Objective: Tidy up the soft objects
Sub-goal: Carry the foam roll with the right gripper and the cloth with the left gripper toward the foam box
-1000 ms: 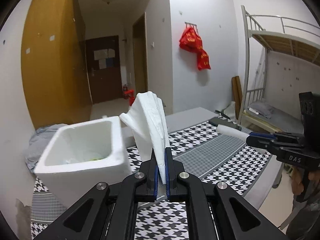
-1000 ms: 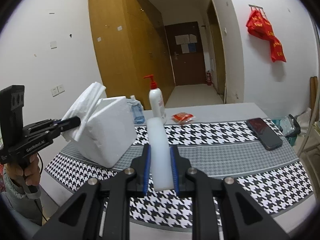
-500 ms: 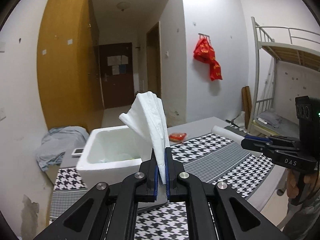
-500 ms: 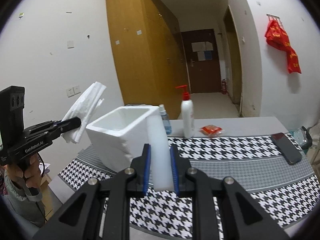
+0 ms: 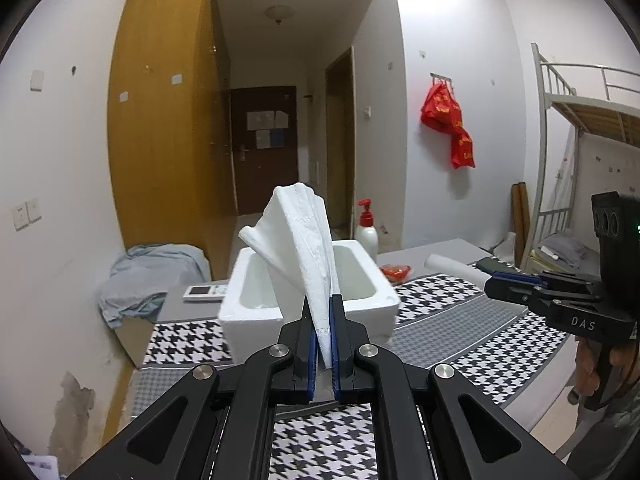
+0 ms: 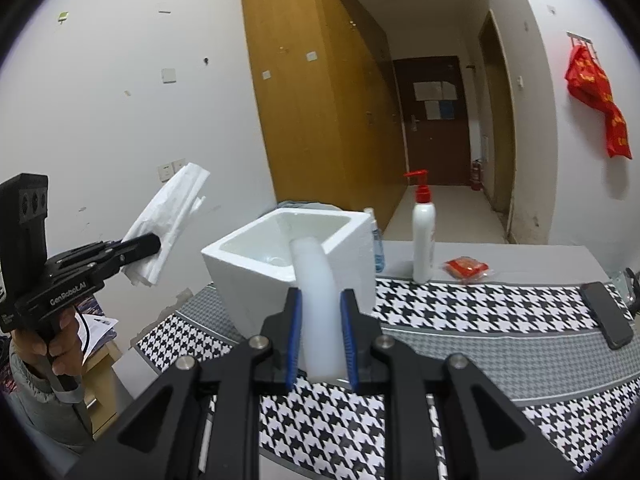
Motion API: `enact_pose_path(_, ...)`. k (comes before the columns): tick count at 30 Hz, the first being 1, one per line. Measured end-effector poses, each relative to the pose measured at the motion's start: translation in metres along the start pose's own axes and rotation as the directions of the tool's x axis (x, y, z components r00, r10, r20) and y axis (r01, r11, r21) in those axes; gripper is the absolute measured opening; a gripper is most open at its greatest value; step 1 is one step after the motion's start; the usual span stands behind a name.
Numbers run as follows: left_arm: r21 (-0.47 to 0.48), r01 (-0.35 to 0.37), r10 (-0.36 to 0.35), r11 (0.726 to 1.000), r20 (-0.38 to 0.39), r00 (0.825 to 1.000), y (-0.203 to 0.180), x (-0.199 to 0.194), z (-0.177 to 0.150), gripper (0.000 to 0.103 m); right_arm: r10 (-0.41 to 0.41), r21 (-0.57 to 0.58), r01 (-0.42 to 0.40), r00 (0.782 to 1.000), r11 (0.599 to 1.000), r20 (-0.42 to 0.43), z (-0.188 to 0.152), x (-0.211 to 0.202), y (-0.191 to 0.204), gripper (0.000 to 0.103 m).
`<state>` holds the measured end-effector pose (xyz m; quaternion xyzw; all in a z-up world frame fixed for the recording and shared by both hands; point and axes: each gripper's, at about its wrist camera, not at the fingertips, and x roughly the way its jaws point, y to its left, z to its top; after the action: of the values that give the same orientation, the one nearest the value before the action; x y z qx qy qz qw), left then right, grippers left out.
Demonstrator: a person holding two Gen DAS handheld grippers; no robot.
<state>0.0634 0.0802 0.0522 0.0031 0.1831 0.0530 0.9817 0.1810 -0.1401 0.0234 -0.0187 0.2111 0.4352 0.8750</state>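
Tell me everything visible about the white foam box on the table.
The foam box is a thick-walled, open-topped white container that looks like styrofoam, standing upright on the houndstooth cloth. Its hollow shows only small unclear bits. In the right wrist view the foam tube held by the right tool overlaps its front, and the left tool holds tissue in front of it; contact cannot be told. A pump bottle stands behind it.

White walls (image 5: 460,60) enclose the room, with a tall wooden wardrobe (image 5: 160,120) on the left and a dark brown door (image 5: 266,152) at the end of a short hallway under a round ceiling lamp (image 5: 280,13). A red bag (image 5: 446,120) hangs from a wall hook, and a metal bunk bed (image 5: 580,120) stands at the right. The table wears a black-and-white houndstooth cloth (image 6: 500,304).
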Motion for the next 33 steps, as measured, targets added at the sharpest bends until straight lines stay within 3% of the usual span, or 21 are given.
enact_pose_path(33, -0.076, -0.097, 0.097, 0.992, 0.003, 0.995, 0.061, -0.001, -0.017, 0.006, 0.064, -0.069, -0.067, 0.997, 0.995, -0.051, 0.038, 0.078, 0.039, 0.023)
